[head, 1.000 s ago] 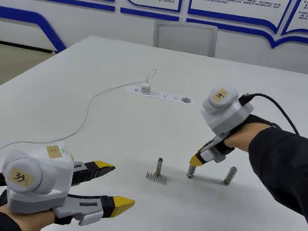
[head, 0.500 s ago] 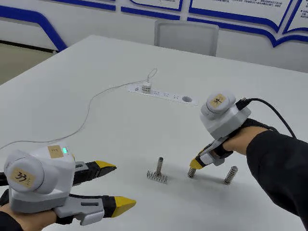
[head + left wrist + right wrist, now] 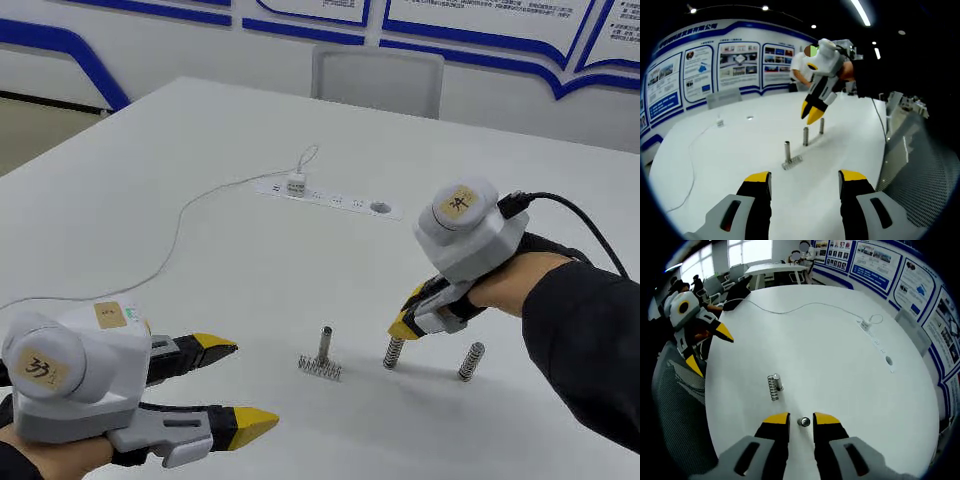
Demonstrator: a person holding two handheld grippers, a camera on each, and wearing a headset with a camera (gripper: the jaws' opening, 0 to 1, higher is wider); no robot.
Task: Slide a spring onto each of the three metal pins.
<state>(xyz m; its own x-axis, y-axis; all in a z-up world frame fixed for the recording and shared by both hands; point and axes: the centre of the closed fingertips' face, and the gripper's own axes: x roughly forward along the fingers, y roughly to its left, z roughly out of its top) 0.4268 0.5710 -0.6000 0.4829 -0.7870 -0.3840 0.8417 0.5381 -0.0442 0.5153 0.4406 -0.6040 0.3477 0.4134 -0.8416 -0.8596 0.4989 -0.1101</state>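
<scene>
The jaws of the left gripper (image 3: 237, 385) stand wide apart at the near left of the head view. They point right across the white surface (image 3: 200, 150) and hold nothing. The right gripper (image 3: 405, 328) tips down and left with its jaws nearly together, just above the middle spring (image 3: 394, 352). That spring sits on its pin, long axis upright with a slight lean. To its right the outer spring (image 3: 471, 361) stands the same way on another pin. To the left the bare pin (image 3: 325, 343) is upright, and the loose spring (image 3: 320, 368) lies flat at its foot, long axis left to right. That makes three springs, two of them on pins, and one bare pin. Open surface lies all round the group. A power strip (image 3: 330, 197) with a white plug (image 3: 296, 183) and cable (image 3: 180, 230) lies well beyond.

In the left gripper view, the left gripper (image 3: 805, 176) has its jaws parted with nothing between them. Ahead stand the bare pin (image 3: 787, 151) with the loose spring (image 3: 792, 162) at its base, then the middle spring (image 3: 805, 136) and the outer spring (image 3: 821, 125). The right gripper (image 3: 810, 114) hangs over the middle spring. The surface's edge runs close on the right.

In the right gripper view, the right gripper (image 3: 802, 418) straddles the top of the middle spring (image 3: 804, 421), seen end-on. Its jaws are a narrow gap apart, with slivers of surface on both sides. Beyond, the loose spring (image 3: 773, 387) lies beside the bare pin (image 3: 777, 381), and the left gripper (image 3: 710, 349) is near the surface's left edge.
</scene>
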